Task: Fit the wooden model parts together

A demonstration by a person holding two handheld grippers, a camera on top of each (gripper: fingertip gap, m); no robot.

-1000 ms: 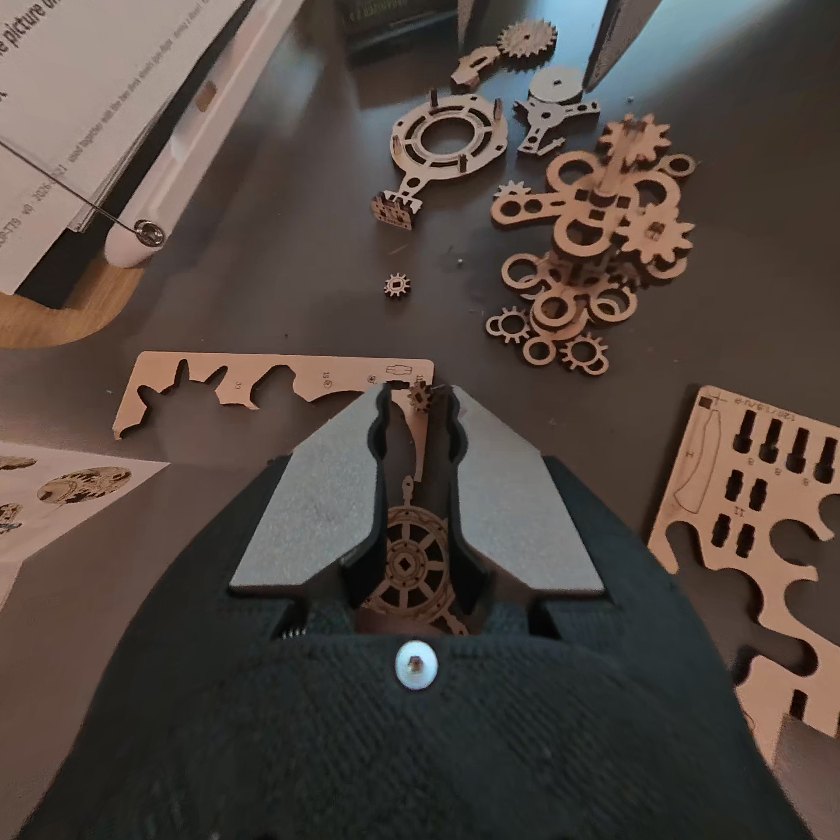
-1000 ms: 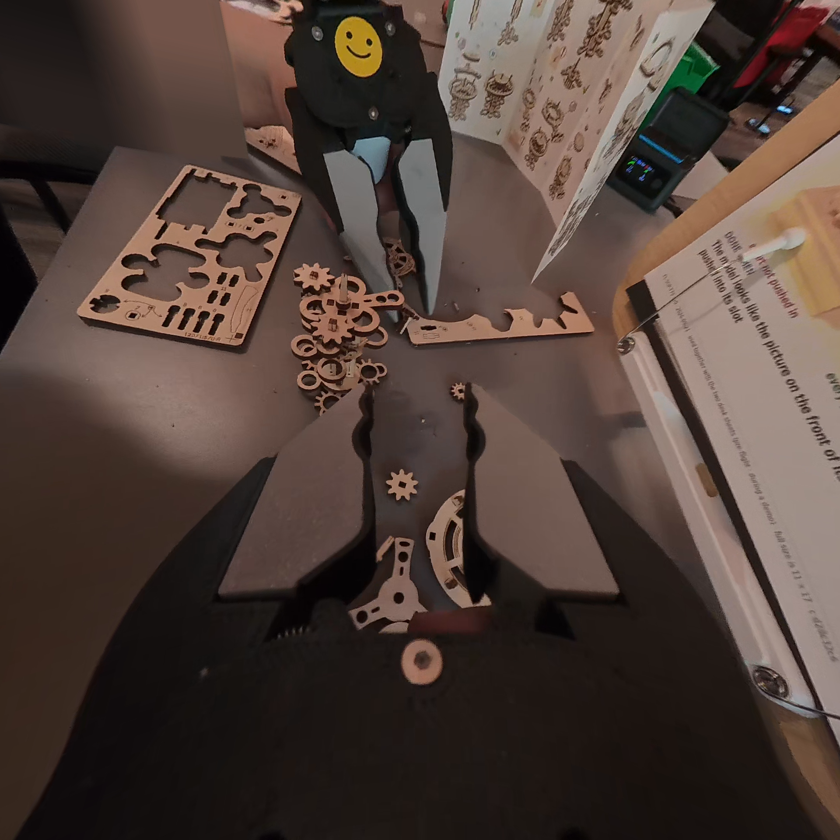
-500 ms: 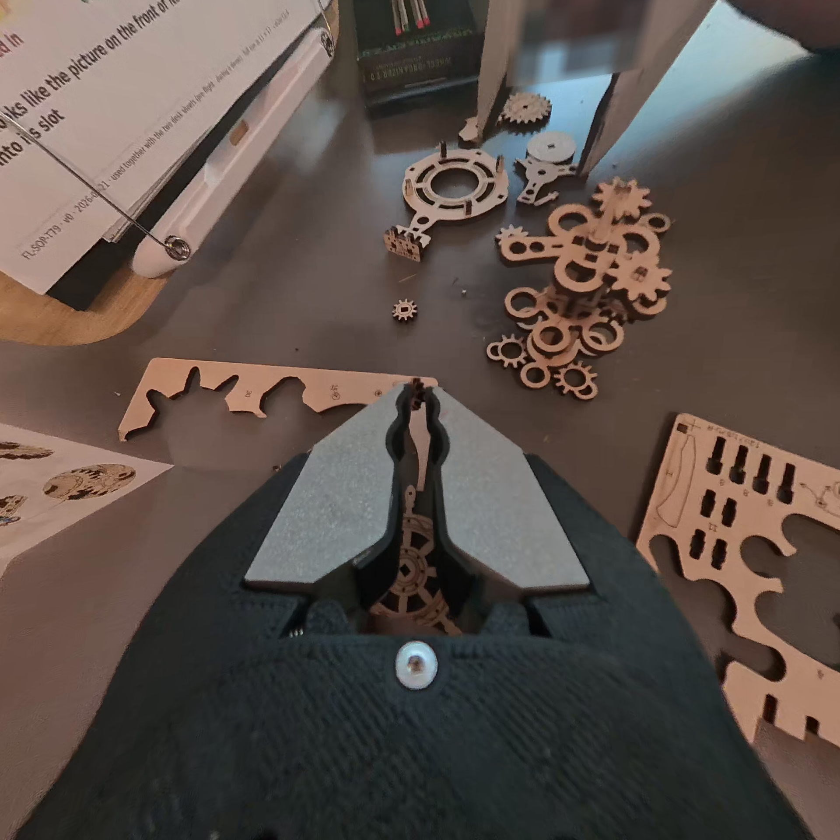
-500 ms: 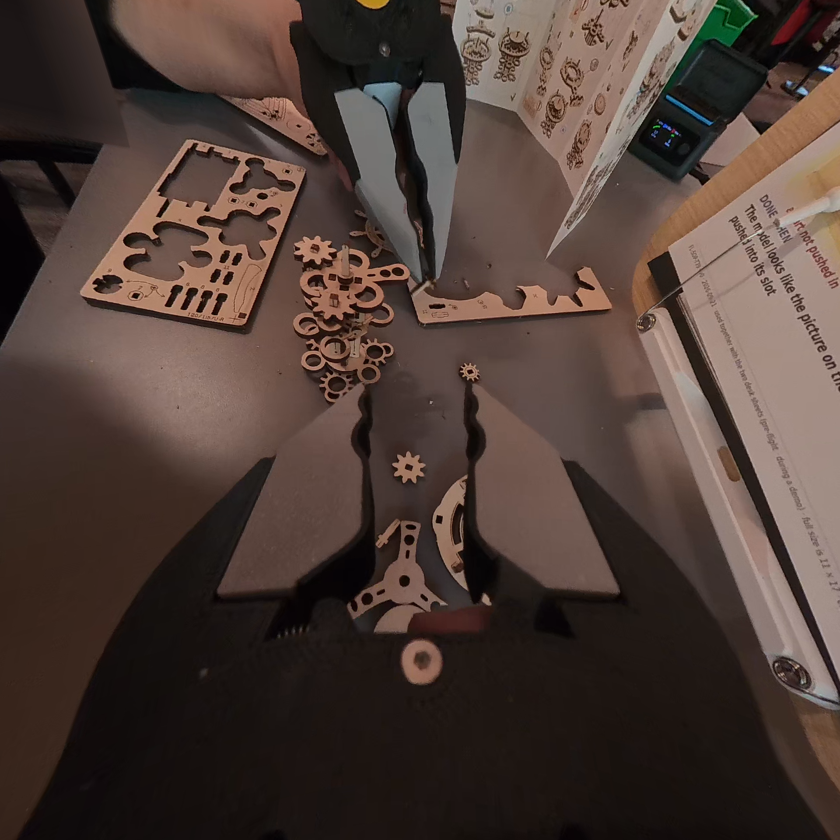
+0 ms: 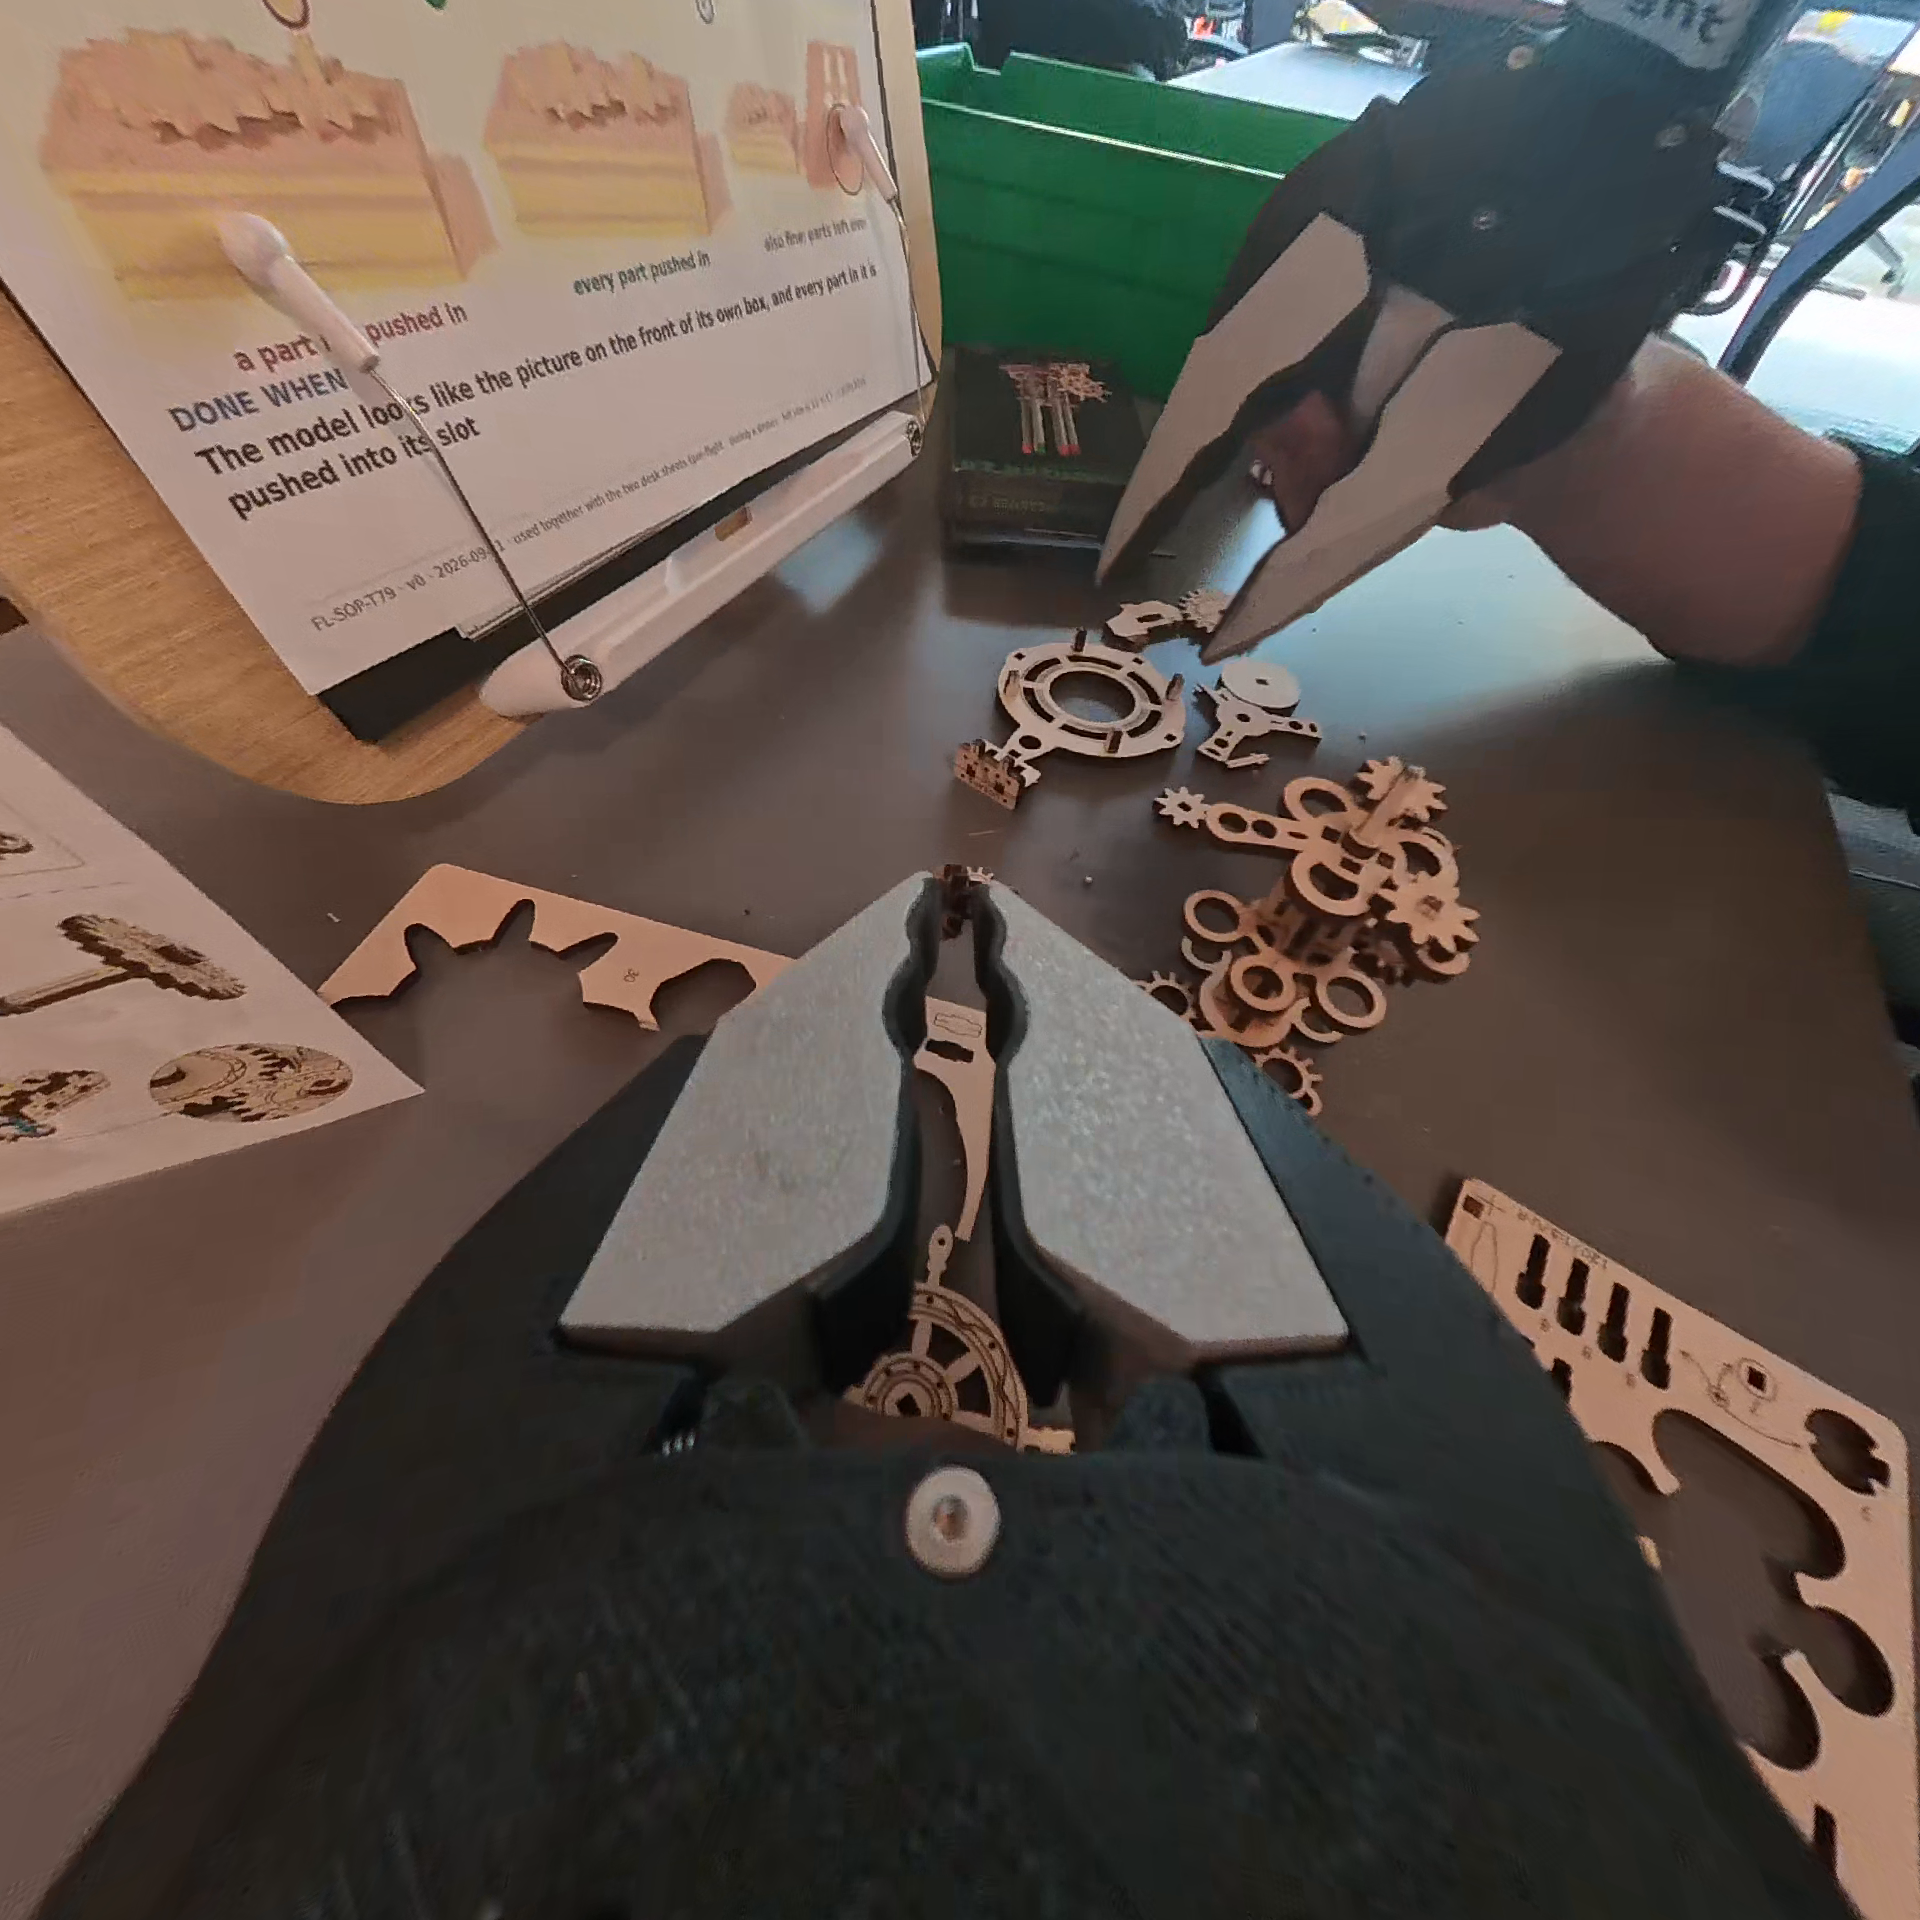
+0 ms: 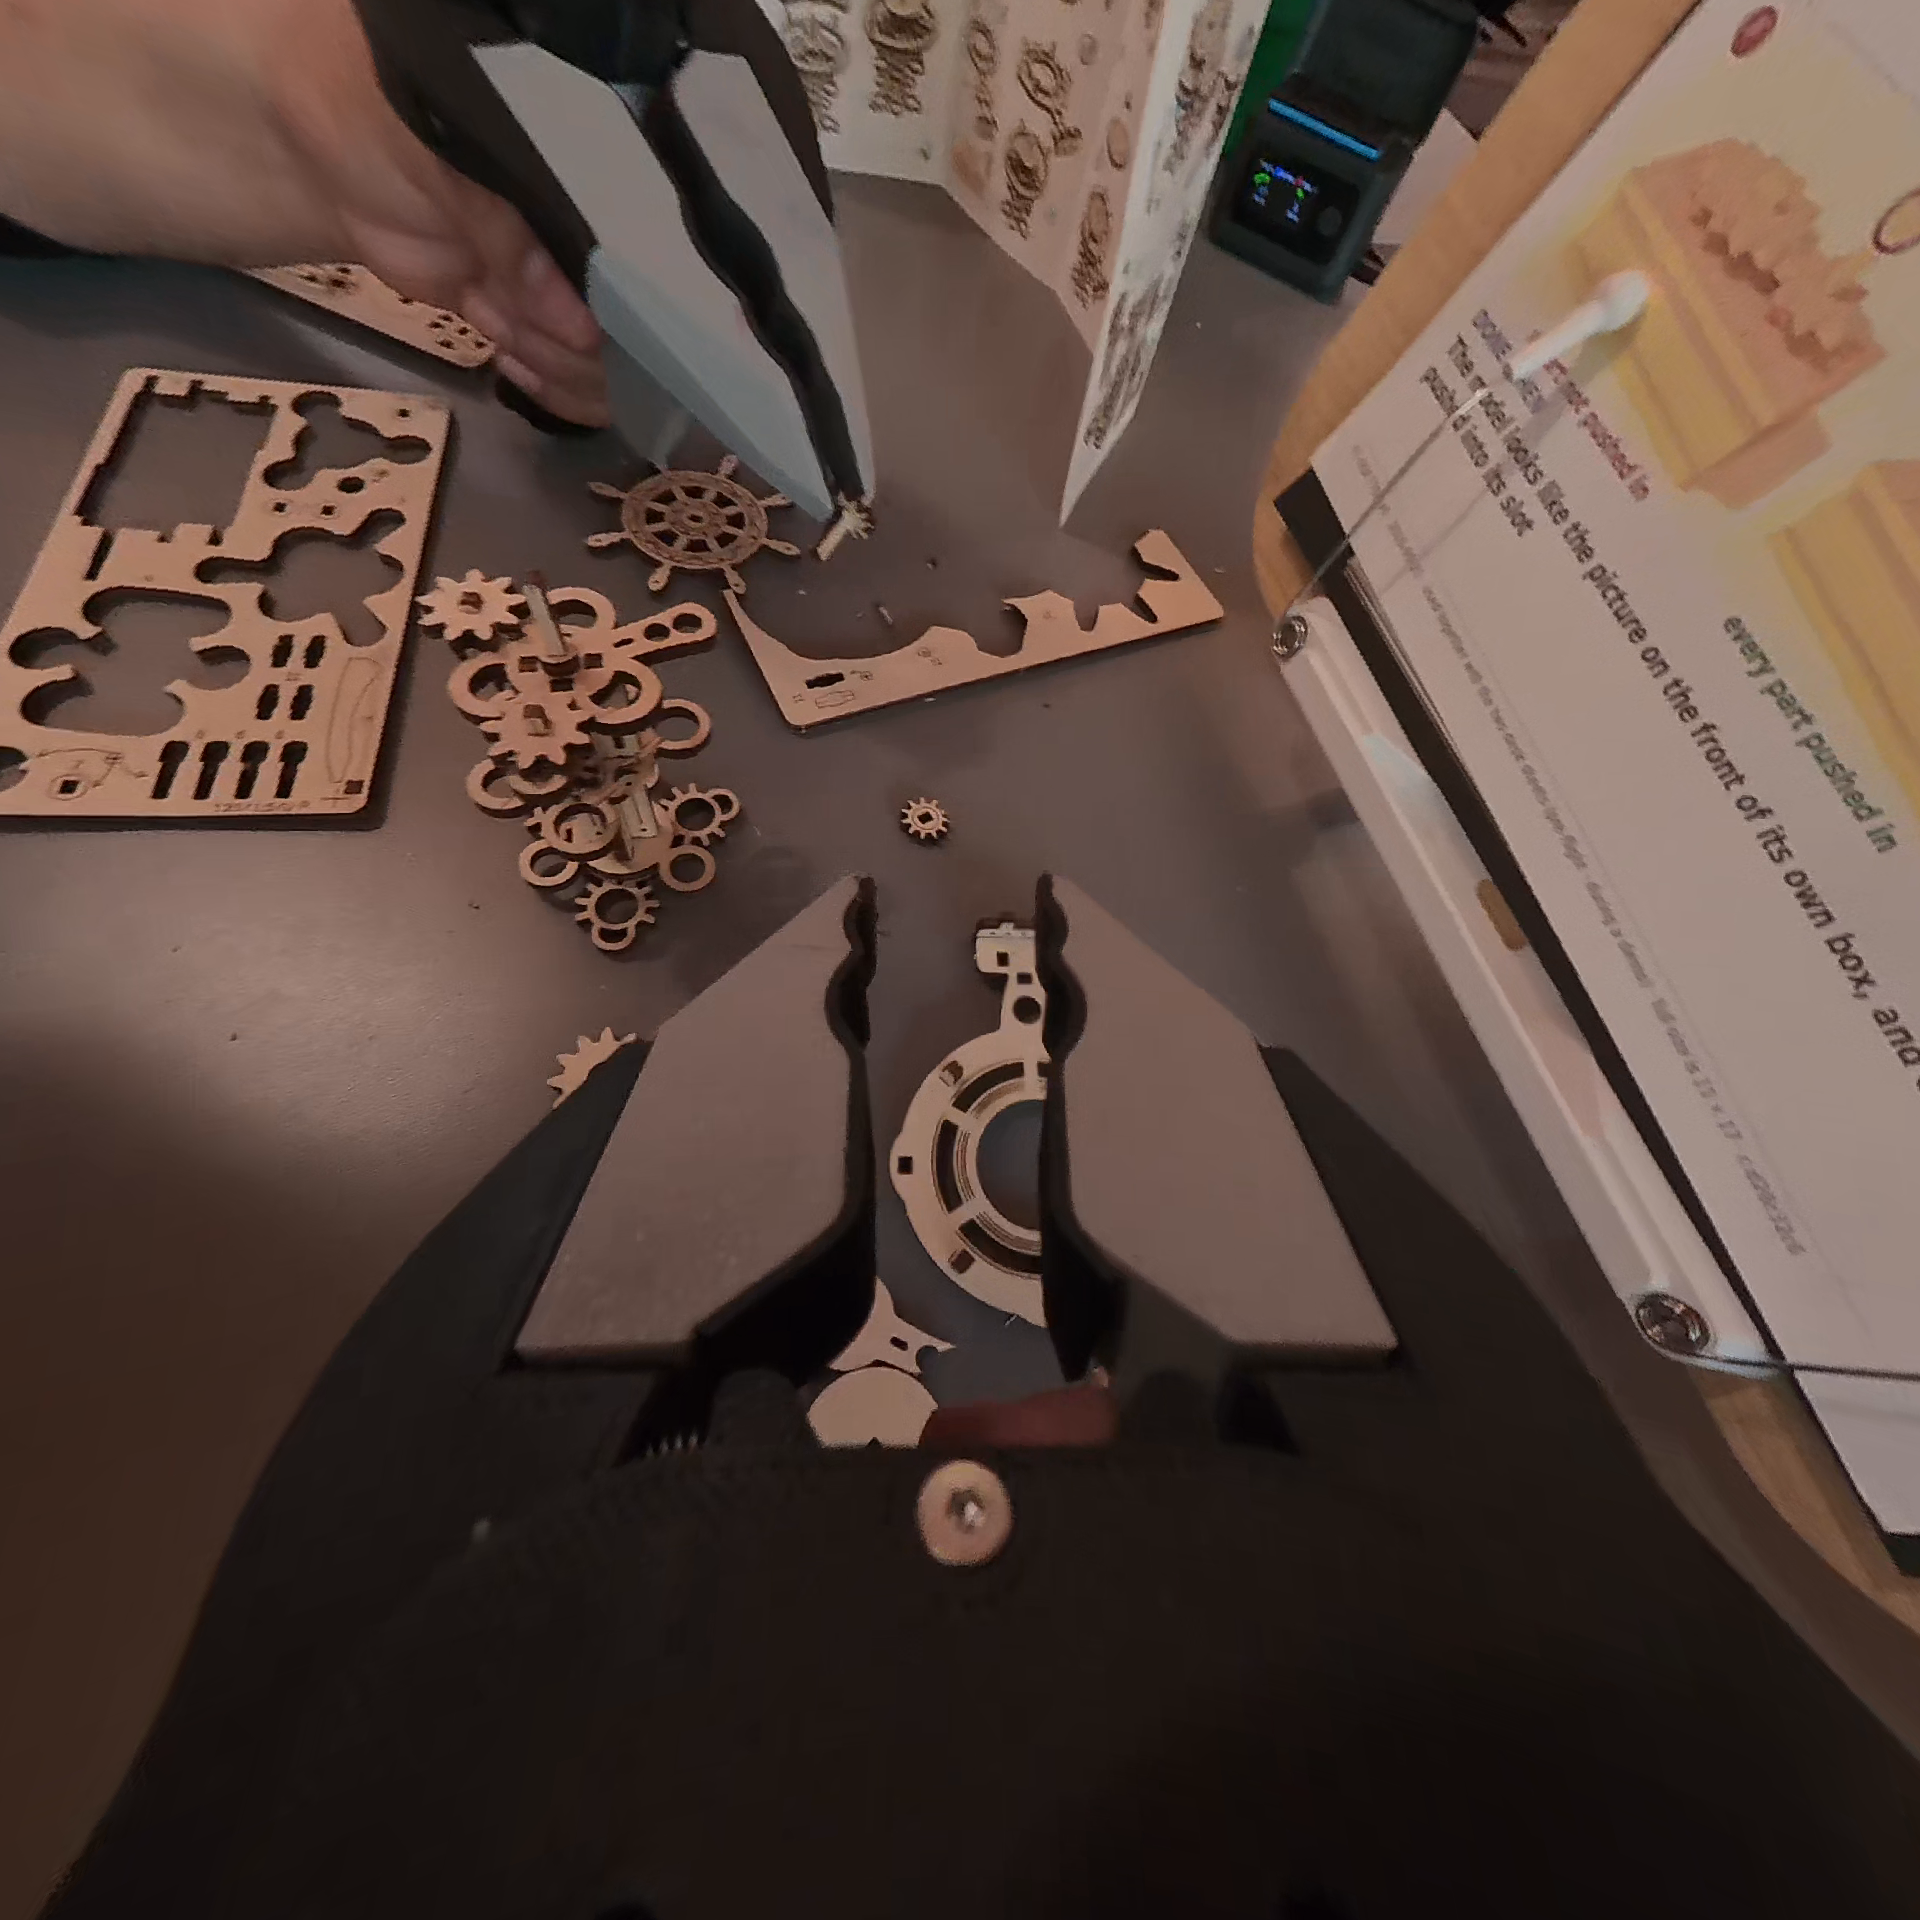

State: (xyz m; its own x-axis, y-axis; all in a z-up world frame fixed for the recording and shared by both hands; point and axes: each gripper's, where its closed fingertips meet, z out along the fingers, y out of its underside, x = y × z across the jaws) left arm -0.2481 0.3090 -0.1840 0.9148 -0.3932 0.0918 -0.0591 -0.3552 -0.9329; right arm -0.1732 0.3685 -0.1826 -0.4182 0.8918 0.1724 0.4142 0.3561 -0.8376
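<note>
Left wrist view: the left gripper [image 5: 961,902] has its grey-padded fingers [image 5: 769,1122] nearly together, pinched at the tips on a tiny dark wooden cog [image 5: 954,883]. Under the fingers, seen through the narrow gap, lie a pale wooden strip with a jagged cut-out edge [image 5: 540,951] and, nearer the finger roots, a round spoked wooden ship's wheel [image 5: 951,1371]. Ahead and right of the tips a stacked wooden assembly of rings and gears [image 5: 1330,914] stands on the dark worktop [image 5: 727,790]. Beyond it a flat wooden ring plate with upright pegs [image 5: 1086,696] lies just beside the far-off right gripper [image 5: 1174,613], whose fingers stand apart, tips close to the worktop.

Right wrist view: the right gripper [image 6: 956,894] holds nothing, its fingers [image 6: 727,1164] clearly apart. Between them, toward the right finger, lies the ring plate [image 6: 956,1153], partly hidden under that finger; whether it touches cannot be told. A small loose wooden cog [image 6: 923,821] lies just past the tips. Farther ahead the left gripper [image 6: 847,504] pinches the tiny cog [image 6: 850,516] at its tips, just beside the ship's wheel [image 6: 694,525] lying flat. Left of the fingers are the ring-and-gear assembly [image 6: 582,748] and a punched-out wooden sheet [image 6: 208,592].
</note>
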